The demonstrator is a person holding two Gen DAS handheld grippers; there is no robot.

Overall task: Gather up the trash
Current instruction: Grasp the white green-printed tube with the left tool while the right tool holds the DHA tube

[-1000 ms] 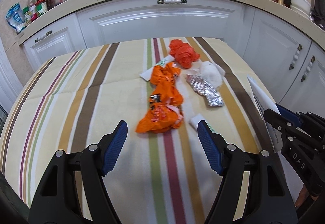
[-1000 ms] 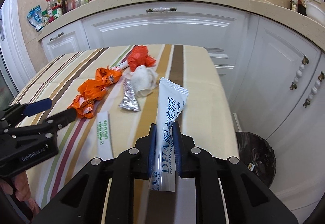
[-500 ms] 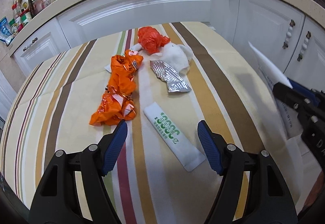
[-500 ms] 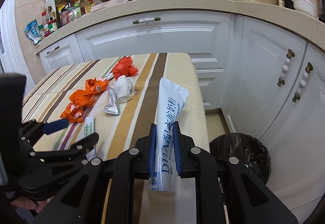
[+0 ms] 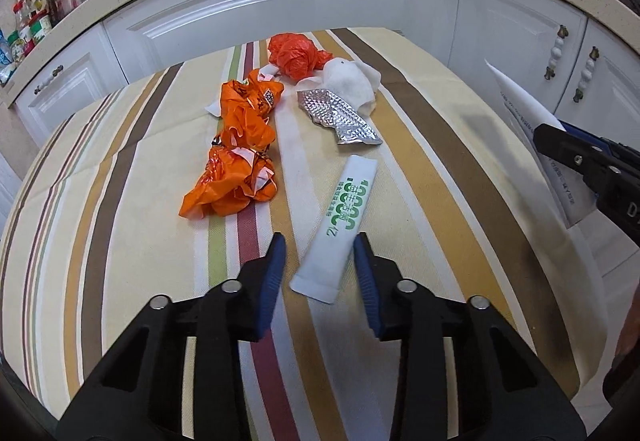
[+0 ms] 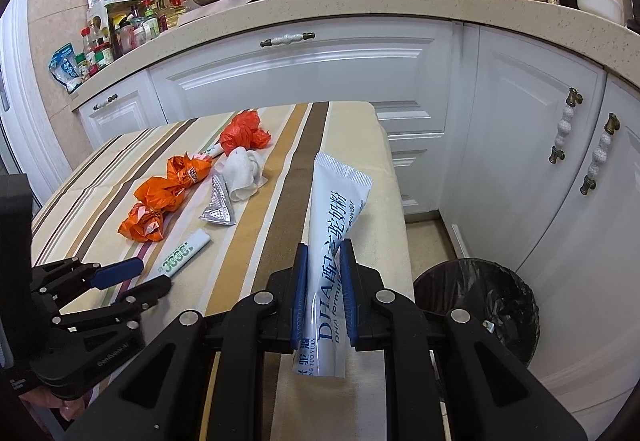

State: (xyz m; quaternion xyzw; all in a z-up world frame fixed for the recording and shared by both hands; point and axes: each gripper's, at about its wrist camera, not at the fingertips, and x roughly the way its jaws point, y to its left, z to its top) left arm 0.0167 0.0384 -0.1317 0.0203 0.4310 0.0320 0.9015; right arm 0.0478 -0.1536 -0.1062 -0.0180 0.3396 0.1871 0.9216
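- Left gripper (image 5: 319, 261): jaws set apart at a narrow gap, straddling the near end of the white sachet with green print (image 5: 338, 237); whether the pads touch it cannot be told.
- White sachet with green print: laid flat near the middle of the striped tablecloth (image 5: 460, 145).
- Right gripper (image 6: 323, 297): clamped on a white packet with blue print (image 6: 334, 241), held upright at the right edge of the table.
- Orange wrapper (image 5: 236, 161): crumpled, left of the green-print sachet.
- Red bag (image 5: 294, 55): bunched, near the far edge.
- White tissue (image 5: 350, 81): just beside the red bag.
- Foil wrapper (image 5: 340, 115): flat, touching the tissue.
- Black bin (image 6: 480, 305): lined, on the floor off the table's right edge.
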